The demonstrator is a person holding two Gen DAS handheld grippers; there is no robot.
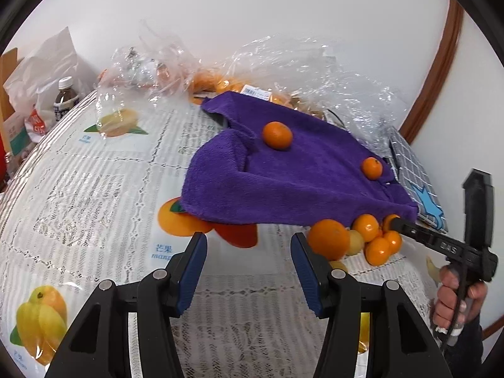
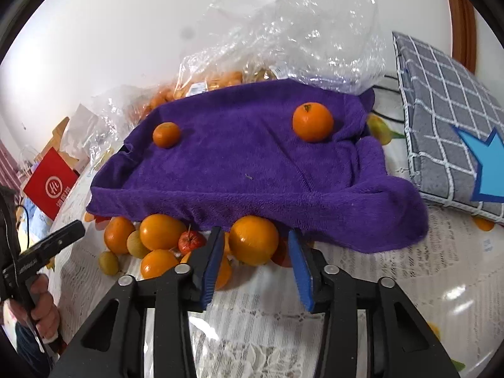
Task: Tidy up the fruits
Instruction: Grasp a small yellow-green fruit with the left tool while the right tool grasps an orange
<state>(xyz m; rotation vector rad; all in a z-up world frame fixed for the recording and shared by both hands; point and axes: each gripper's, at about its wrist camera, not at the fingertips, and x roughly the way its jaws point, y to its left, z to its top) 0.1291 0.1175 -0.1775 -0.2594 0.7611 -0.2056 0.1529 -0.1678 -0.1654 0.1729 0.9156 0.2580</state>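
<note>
A purple towel (image 1: 289,176) (image 2: 252,163) lies on the table with two small oranges on it (image 1: 277,135) (image 1: 372,168) (image 2: 312,122) (image 2: 166,134). A pile of oranges (image 1: 329,238) (image 2: 162,231), small yellow-green fruits (image 2: 137,244) and a small red fruit (image 2: 191,241) sits at the towel's near edge. My right gripper (image 2: 253,247) is open, its jaws on either side of a large orange (image 2: 253,239) without closing on it. My left gripper (image 1: 249,247) is open and empty above the tablecloth, left of the pile.
Clear plastic bags (image 1: 302,63) (image 2: 283,37) holding more oranges lie behind the towel. A grey checked cushion (image 2: 447,119) (image 1: 415,182) lies to the right. A bottle (image 1: 64,97), white bags and a red box (image 2: 50,186) stand at the far left. The table has a lace cloth (image 1: 94,189).
</note>
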